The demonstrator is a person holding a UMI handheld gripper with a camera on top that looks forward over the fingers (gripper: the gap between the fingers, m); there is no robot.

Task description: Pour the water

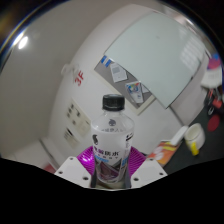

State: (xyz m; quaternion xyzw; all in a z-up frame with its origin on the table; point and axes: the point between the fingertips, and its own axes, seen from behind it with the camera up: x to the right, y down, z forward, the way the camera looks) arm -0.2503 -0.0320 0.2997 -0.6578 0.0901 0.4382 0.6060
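Note:
A clear plastic water bottle (112, 135) with a black cap and a white and blue label stands upright between my fingers. My gripper (111, 160) is shut on the bottle's lower body, and the purple pads (91, 157) press on it at both sides. The bottle is lifted, with a wall and ceiling behind it. The bottle's base is hidden by the gripper body. No cup or other vessel shows.
A white wall with a row of switches (73, 117) is behind the bottle to the left. A white door or panel (160, 55) with papers fixed beside it lies beyond. Some coloured objects (195, 135) sit to the right.

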